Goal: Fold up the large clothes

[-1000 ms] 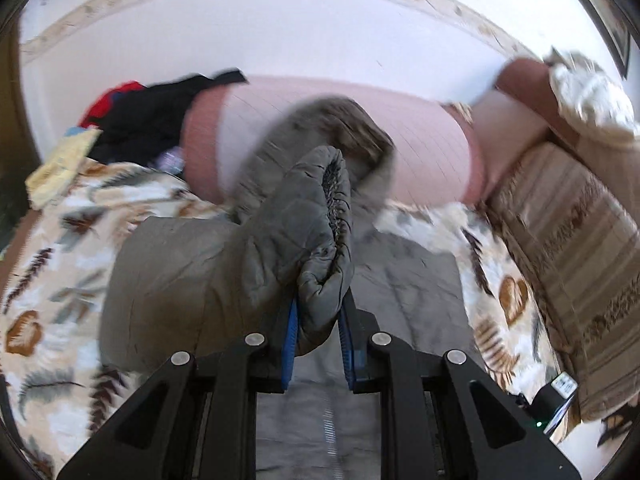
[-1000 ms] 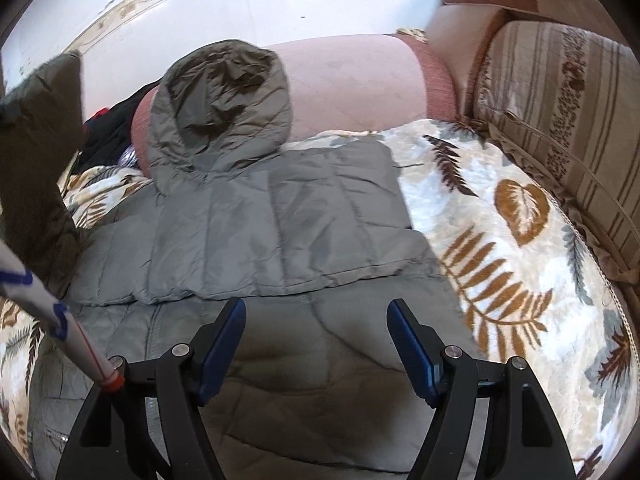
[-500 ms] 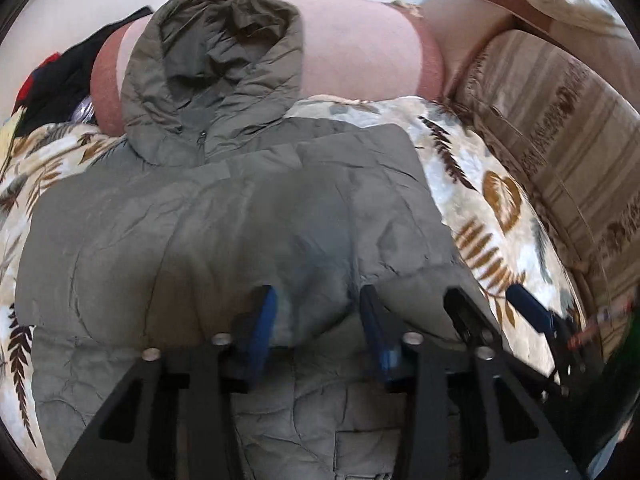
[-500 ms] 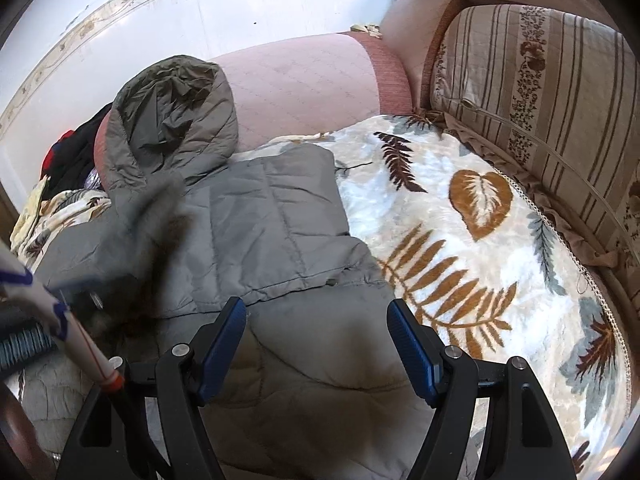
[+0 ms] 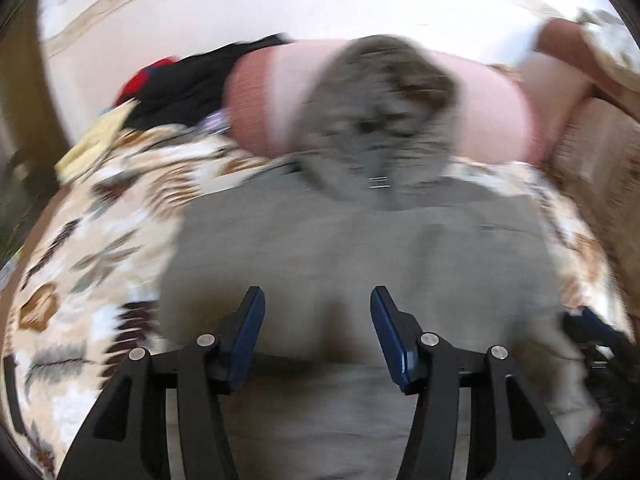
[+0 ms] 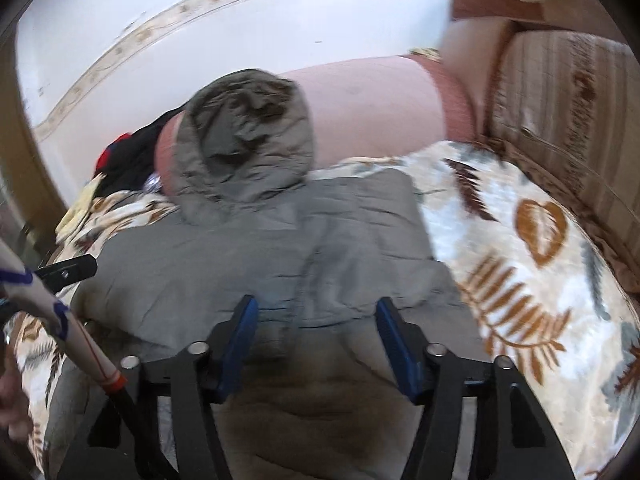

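A padded olive-grey hooded jacket (image 6: pixel 256 256) lies flat on a cream blanket printed with brown and rust leaves (image 6: pixel 532 280), both sleeves folded in across its body so that it forms a rough rectangle. Its crumpled hood (image 6: pixel 244 140) rests propped against a long pink bolster cushion (image 6: pixel 376 100) at the far end of the blanket. To the left of the bolster sits a heap of black and red clothing (image 6: pixel 128 152), with a pale yellow cloth (image 6: pixel 80 208) below it; to the right stands a striped beige sofa back (image 6: pixel 560 92).

The left gripper (image 5: pixel 318 312), black with blue pads, hangs over the lower middle of the jacket with its jaws spread wide and nothing between them; this view is smeared by motion, so the jacket (image 5: pixel 360 264) and hood (image 5: pixel 380 120) show only as soft grey shapes. The right gripper (image 6: pixel 316 320) likewise stands wide apart and holds nothing, poised above the folded sleeve edge near the jacket's middle. In the right wrist view, part of the left gripper (image 6: pixel 68 268) shows at the jacket's left edge, beside a white handle with a red band (image 6: pixel 76 336)
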The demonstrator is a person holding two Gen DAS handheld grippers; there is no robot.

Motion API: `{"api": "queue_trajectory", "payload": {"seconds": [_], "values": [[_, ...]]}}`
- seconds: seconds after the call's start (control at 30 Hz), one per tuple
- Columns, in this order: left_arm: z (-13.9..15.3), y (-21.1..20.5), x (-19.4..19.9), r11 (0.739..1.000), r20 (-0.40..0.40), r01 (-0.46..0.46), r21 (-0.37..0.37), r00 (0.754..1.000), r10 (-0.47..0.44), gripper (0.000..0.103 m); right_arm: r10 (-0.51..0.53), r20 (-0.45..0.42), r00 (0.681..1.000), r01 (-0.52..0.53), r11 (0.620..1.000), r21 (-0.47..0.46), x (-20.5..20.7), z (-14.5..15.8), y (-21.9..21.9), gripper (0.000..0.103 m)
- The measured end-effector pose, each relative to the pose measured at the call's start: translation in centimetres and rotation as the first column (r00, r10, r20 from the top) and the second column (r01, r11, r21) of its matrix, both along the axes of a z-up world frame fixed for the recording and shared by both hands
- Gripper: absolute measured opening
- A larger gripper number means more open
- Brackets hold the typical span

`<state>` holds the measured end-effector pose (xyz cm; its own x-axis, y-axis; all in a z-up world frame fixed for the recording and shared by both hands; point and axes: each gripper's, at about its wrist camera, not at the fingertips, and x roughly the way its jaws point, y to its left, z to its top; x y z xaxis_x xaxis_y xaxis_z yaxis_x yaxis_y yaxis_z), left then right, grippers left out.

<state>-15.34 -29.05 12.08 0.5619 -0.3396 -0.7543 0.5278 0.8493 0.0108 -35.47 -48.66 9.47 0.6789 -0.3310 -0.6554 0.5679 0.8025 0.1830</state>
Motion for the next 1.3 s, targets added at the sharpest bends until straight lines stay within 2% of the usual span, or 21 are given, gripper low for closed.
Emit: {"api": "queue_trajectory", "payload": {"seconds": [0.1, 0.23, 0.4, 0.47, 0.73, 1.07, 1.3], "values": [[-2.1, 2.6, 2.7, 0.997, -0.021, -0.075, 0.016, 0.997, 0.075, 0.054, 0.035, -0.014, 0.999, -0.035, 0.999, -0.004, 1.4, -0.7, 0.8, 0.048], [-4.8, 3.8, 3.7, 0.996, -0.054, -0.09, -0.015, 0.995, 0.089, 0.054, 0.071, -0.066, 0.995, -0.073, 0.997, -0.037, 3.9, -2.2, 1.8, 0.048], [-7.9, 2.7, 3.4, 0.996, -0.025, -0.086, 0.007, 0.996, 0.086, 0.055, 0.071, -0.181, 0.981, -0.078, 0.996, -0.03, 6.2, -5.1, 1.7, 0.048], [-8.2, 2.6, 3.3, 0.996, -0.018, -0.084, 0.005, 0.996, 0.084, 0.055, 0.07, -0.213, 0.975, -0.077, 0.997, -0.025, 6.6, -5.9, 1.6, 0.048], [-8.5, 2.4, 3.5, 0.996, -0.011, -0.084, 0.018, 0.996, 0.084, 0.055, 0.058, -0.246, 0.968, -0.063, 0.998, -0.01, 6.9, -7.3, 1.5, 0.049], [-8.4, 2.3, 3.1, 0.995, 0.014, -0.091, 0.03, 0.996, 0.091, 0.056, 0.029, -0.277, 0.961, -0.051, 0.996, -0.074, 7.2, -7.2, 2.3, 0.051], [-8.3, 2.2, 2.7, 0.994, 0.032, -0.098, 0.045, 0.995, 0.096, 0.057, 0.029, -0.273, 0.962, -0.049, 0.997, -0.067, 7.1, -7.2, 2.1, 0.051]]}}
